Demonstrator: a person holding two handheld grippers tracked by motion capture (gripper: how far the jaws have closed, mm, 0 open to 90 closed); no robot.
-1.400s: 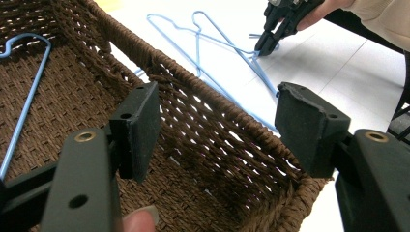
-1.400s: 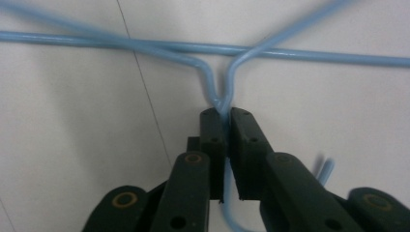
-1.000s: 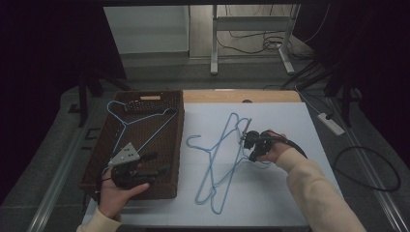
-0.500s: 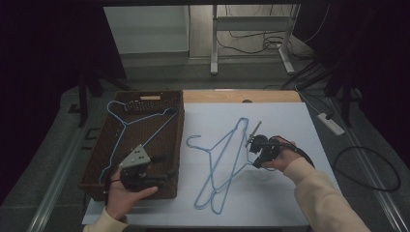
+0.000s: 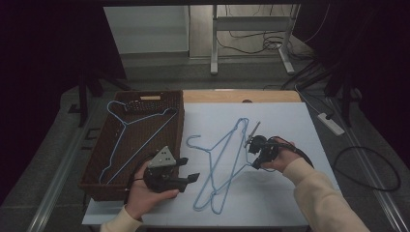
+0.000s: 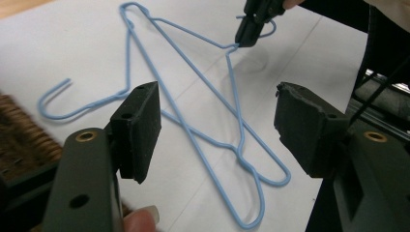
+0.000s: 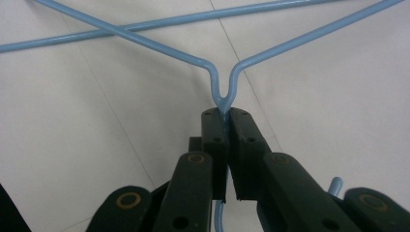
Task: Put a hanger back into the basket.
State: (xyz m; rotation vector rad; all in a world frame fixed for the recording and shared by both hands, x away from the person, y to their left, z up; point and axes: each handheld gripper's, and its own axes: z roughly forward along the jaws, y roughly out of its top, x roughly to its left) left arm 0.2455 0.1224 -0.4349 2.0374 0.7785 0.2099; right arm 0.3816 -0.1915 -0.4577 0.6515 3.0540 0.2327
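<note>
Right gripper (image 7: 226, 113) clenched on neck of blue hanger (image 7: 220, 82); shoulders fan away ahead of jaws, flat on white sheet (image 7: 96, 145). Second hanger (image 6: 203, 130) lies crossed beneath. Left gripper (image 6: 217, 125) gaping, empty, hangers just ahead of its jaws. Basket (image 5: 99, 169) beside left hand.

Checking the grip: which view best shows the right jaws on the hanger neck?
Right gripper view: the right gripper is shut on the hanger neck, close up. Left gripper view shows that pinch from afar; high view shows it small.
</note>
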